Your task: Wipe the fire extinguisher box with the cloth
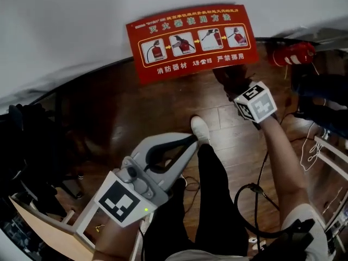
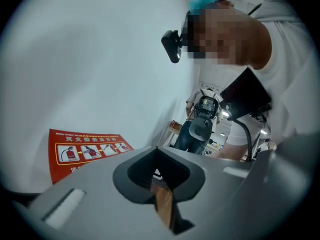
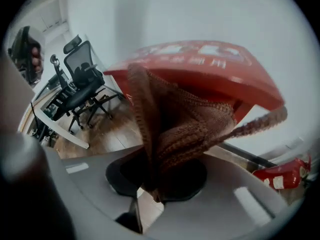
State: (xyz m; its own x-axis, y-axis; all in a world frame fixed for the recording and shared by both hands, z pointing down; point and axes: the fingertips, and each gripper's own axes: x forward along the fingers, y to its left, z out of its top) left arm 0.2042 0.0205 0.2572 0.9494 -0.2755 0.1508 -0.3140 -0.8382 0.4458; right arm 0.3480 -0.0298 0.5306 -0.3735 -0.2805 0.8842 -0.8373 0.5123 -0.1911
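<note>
The red fire extinguisher box (image 1: pixel 190 39) stands against the white wall, its instruction label facing up in the head view. My right gripper (image 1: pixel 235 88) is shut on a brown knitted cloth (image 1: pixel 231 76), which hangs just below the box's lower right edge. In the right gripper view the cloth (image 3: pixel 180 119) bunches out of the right gripper (image 3: pixel 150 194) and reaches up against the box (image 3: pixel 210 64). My left gripper (image 1: pixel 191 140) hovers over the floor by my leg, well short of the box. Its jaws (image 2: pixel 162 204) are shut on nothing, and the box (image 2: pixel 85 151) shows far left.
A red fire extinguisher (image 1: pixel 291 53) lies on the wooden floor right of the box. Cables (image 1: pixel 310 145) trail at the right. A black office chair (image 3: pixel 82 79) and a white desk (image 3: pixel 55 124) stand to the left. Another person (image 2: pixel 200 129) stands behind me.
</note>
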